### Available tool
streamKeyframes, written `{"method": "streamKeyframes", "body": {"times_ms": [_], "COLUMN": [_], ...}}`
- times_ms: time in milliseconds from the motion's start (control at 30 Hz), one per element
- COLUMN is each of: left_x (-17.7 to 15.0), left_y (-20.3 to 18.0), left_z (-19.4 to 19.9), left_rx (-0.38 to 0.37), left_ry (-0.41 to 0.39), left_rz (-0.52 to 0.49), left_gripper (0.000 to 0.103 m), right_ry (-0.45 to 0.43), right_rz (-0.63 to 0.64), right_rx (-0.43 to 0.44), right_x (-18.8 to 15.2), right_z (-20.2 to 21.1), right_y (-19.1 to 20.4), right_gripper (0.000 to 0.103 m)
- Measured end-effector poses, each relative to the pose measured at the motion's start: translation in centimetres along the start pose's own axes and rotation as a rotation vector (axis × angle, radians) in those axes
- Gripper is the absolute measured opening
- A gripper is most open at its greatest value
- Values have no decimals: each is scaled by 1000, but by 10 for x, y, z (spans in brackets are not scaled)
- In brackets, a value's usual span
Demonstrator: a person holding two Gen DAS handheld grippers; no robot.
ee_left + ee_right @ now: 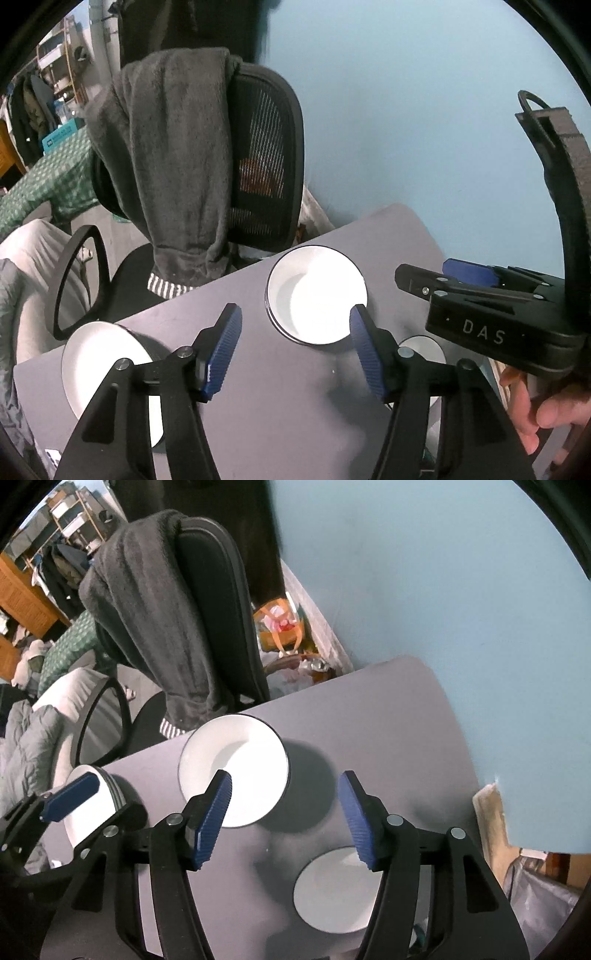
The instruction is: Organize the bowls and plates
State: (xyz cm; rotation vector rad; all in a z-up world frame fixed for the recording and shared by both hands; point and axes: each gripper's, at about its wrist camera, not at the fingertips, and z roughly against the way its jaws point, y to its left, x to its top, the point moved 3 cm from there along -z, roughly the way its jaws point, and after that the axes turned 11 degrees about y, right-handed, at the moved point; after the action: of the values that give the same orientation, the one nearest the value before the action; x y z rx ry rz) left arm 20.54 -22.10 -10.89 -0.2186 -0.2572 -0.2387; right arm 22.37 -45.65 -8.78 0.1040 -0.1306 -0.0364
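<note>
From the left, a white stack (pixel 92 805) — plates, probably — then stacked bowls (pixel 232 771) mid-table (pixel 388 716), a lone dish (pixel 332 890) nearest; left gripper (pixel 295 347) and right gripper (pixel 284 816) both gape empty — pinch rims squarely, lift level.

Left gripper (pixel 295 347) hangs open and empty above a grey bench (pixel 280 398). White bowl (pixel 316 293) ahead, plate stack (pixel 99 373) left, right gripper (pixel 480 295) beside.
</note>
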Motion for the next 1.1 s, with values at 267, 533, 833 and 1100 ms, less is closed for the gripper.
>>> {"method": "streamKeyframes", "body": {"times_ms": [267,533,833,1100], "left_x": [-26,-52,-71,-75], "left_y": [5,7,0,-19], "left_z": [31,45,43,39], "left_rx": [-12,-5,-29,-45], "left_ry": [-44,-54,-35,-20], "left_rz": [2,-22,-54,-108], "left_gripper": [64,64,64,64], "right_ry": [-49,-65,-58,-63], "right_rz": [-14,-34,-100,-157], "right_rx": [18,0,-4,5], "right_x": [-23,-55,-87,-109], "right_z": [30,45,51,55], "right_y": [2,-1,-15,-32], "right_gripper": [60,60,60,60]}}
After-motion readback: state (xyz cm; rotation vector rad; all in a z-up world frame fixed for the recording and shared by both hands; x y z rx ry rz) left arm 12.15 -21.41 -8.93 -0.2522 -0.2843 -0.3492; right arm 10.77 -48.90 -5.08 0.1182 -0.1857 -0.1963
